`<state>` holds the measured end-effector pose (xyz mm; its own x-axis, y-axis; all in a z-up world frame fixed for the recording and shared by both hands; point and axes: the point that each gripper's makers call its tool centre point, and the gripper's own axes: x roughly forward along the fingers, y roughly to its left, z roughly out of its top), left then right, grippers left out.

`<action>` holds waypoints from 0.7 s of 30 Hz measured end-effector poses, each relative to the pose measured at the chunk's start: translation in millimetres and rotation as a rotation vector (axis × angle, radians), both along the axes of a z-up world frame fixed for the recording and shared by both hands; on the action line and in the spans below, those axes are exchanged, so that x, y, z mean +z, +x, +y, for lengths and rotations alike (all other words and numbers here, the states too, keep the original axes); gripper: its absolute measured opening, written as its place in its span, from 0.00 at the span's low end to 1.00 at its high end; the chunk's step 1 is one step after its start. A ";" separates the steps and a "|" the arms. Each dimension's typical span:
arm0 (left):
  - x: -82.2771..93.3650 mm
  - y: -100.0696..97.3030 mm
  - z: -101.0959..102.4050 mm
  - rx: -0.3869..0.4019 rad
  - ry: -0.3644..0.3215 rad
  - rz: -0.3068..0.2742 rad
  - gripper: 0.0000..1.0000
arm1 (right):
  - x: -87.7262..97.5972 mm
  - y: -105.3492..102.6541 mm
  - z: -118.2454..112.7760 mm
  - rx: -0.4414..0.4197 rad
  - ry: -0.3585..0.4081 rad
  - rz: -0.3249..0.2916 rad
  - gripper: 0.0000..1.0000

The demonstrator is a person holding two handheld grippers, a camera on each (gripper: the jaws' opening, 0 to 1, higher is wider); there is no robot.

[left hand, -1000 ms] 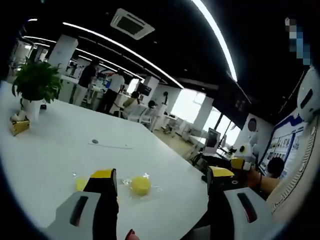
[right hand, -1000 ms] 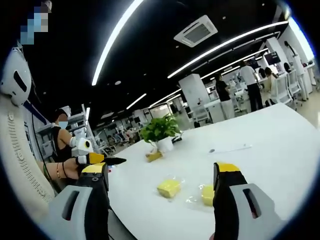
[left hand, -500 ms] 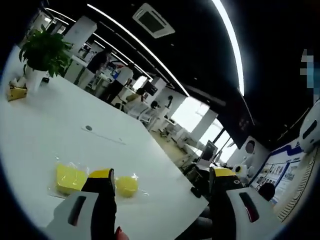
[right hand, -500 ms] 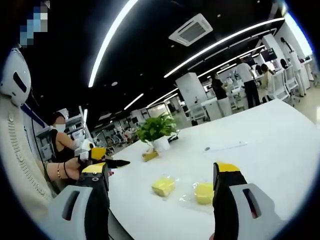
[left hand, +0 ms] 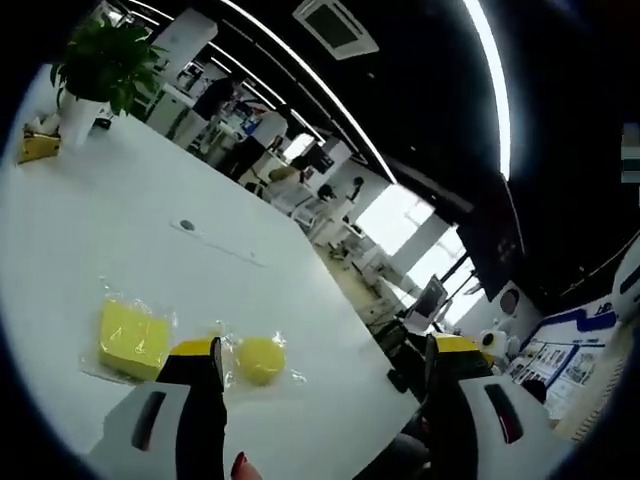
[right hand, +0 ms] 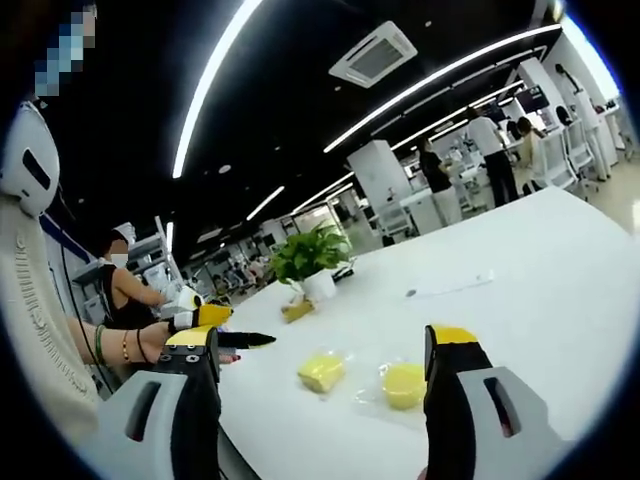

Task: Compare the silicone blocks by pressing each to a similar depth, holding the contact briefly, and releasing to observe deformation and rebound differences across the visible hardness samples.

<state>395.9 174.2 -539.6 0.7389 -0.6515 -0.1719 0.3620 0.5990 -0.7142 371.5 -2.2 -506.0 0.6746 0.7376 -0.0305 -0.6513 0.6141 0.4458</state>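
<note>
Two yellow silicone samples lie side by side on a wide white counter, each in a clear plastic wrapper, likely set near the edge so both are easy to reach and press in turn. In the left gripper view, the square block sits left of the round block, close together but not touching. The right gripper view shows the same pair from the other side: square block, round block.

The left tongs hang above the counter, jaws spread wide and gripping nothing; the near jaw overlaps the space between the two samples. The right tongs are likewise spread and empty, aimed low across the counter toward the samples (neither pair appears to touch a block). No pressing seems underway yet.

Farther off stands a potted plant. At the counter's edge, another person's hand holds a yellow-tipped tool.
</note>
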 end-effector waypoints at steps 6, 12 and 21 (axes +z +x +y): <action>-21.0 16.5 -7.0 -0.010 0.003 0.060 0.82 | -9.6 6.3 -2.5 0.002 0.000 0.023 0.77; -44.5 35.8 -16.6 -0.014 -0.018 0.141 0.80 | -21.6 13.7 -3.6 -0.001 0.004 0.052 0.76; -78.5 68.2 -37.3 -0.002 -0.076 0.273 0.80 | -33.7 28.8 -11.6 -0.007 -0.002 0.081 0.75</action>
